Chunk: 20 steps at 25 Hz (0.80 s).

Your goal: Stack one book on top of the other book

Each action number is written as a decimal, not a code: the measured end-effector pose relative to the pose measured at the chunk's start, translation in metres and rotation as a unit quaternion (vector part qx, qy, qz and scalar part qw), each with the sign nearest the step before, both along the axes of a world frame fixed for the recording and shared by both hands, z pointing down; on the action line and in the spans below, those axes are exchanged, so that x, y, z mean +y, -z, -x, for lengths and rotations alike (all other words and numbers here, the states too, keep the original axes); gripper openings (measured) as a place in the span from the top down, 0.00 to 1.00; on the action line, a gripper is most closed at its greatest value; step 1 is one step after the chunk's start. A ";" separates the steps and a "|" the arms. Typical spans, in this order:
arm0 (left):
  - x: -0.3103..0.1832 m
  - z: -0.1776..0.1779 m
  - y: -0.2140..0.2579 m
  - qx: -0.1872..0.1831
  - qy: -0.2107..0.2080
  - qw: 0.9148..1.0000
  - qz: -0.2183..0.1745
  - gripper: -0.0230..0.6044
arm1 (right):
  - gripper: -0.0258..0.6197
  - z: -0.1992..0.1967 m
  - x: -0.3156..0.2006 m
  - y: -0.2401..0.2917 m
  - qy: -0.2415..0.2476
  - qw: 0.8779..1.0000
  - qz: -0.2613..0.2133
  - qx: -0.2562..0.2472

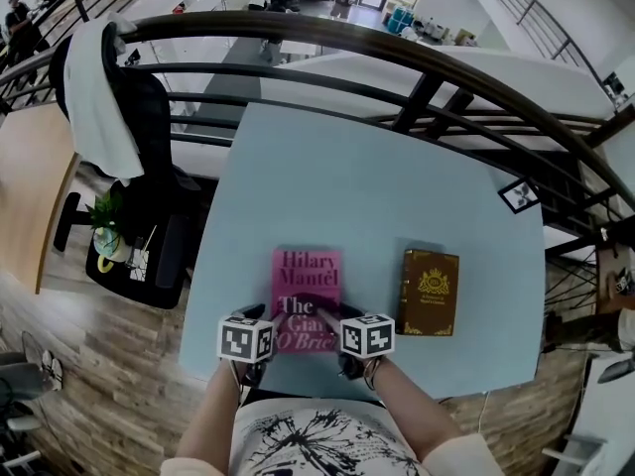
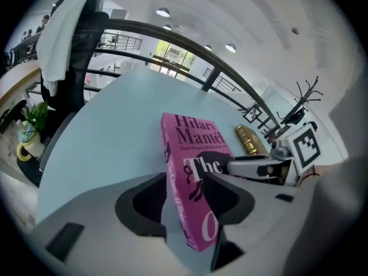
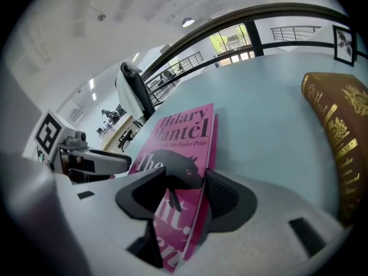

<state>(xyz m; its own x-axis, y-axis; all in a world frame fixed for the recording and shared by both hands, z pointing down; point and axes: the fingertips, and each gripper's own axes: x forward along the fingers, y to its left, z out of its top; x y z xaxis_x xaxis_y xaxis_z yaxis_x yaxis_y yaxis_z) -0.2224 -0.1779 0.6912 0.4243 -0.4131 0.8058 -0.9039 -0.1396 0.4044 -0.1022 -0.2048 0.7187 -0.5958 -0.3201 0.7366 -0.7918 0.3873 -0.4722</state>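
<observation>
step: getting hold of pink book, flat at near edge of table | left gripper: jaws apart astride its near-left corner | right gripper: jaws apart round its right edge, no clamp | next, I judge: close both, lift, carry onto brown book toward right edge

The paperback lies on the table near its front edge. It is left of the hardback, and the two are apart. The left gripper is at the paperback's near left corner and the right gripper at its near right corner, each with that corner between its jaws. A railing runs behind the table. A chair stands left of the table, with a cloth over its back and a plant beside it.
</observation>
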 end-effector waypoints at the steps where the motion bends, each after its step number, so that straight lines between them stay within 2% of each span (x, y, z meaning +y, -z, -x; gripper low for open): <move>1: 0.000 -0.001 -0.007 0.006 0.000 1.000 0.008 0.68 | 0.64 0.000 0.000 0.000 0.000 1.000 -0.002 0.001; 5: 0.001 -0.008 -0.024 0.040 -0.001 0.999 0.031 0.67 | 0.62 -0.001 -0.002 -0.001 0.001 1.000 -0.007 0.010; 9: 0.000 -0.014 -0.027 0.080 0.006 0.995 0.052 0.67 | 0.61 -0.002 -0.001 -0.002 -0.010 1.000 0.003 -0.003; 13: -0.001 -0.015 -0.030 0.119 0.022 0.991 0.065 0.67 | 0.65 0.000 -0.001 -0.001 -0.013 1.000 0.001 -0.009; 20: -0.001 -0.014 -0.029 0.112 0.014 0.992 0.064 0.67 | 0.66 0.000 0.000 0.000 -0.023 1.000 0.007 0.001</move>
<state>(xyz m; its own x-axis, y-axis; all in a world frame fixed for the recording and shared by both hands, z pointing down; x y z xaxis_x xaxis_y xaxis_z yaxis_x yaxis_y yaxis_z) -0.2081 -0.1787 0.7206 0.5889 -0.3274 0.7389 -0.7919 -0.0512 0.6085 -0.1023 -0.2049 0.7191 -0.5795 -0.3371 0.7420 -0.8093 0.3447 -0.4756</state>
